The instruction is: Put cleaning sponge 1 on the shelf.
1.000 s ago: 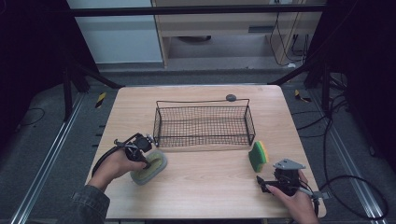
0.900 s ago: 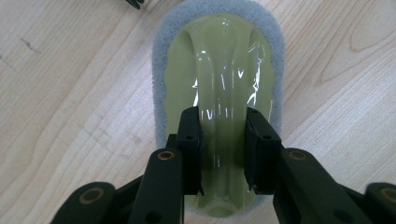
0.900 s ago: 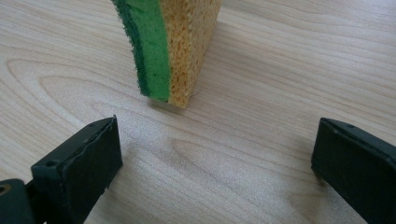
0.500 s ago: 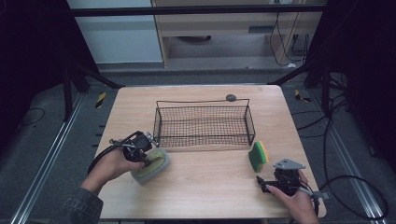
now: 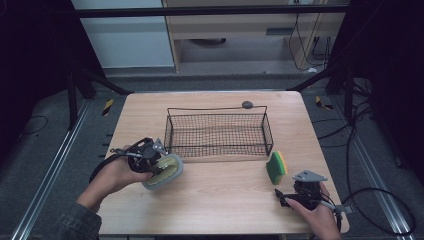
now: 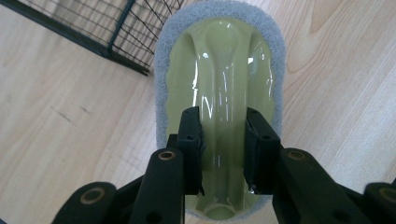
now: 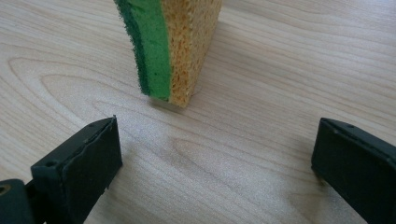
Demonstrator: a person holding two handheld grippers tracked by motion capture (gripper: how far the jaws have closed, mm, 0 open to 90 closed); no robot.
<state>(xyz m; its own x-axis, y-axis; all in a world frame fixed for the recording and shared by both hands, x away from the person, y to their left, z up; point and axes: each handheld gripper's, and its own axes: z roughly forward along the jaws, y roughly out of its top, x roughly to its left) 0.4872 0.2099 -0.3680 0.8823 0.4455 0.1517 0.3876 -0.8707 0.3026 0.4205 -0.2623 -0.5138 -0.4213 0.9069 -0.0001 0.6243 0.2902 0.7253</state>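
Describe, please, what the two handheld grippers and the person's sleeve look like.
Both are black. The left gripper trails a black cable, and its two flat black jaws carry brass-coloured pivot rivets. The right gripper bears a grey three-cornered plate. The left forearm wears a dark grey-green sleeve.

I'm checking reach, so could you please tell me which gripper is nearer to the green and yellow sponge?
Right. The right gripper sits just in front of the sponge, open and apart from it; the left gripper is across the table, shut on the scrubber.

High view overlooks the table [image 5: 220,200]; both gripper views skim it closely.
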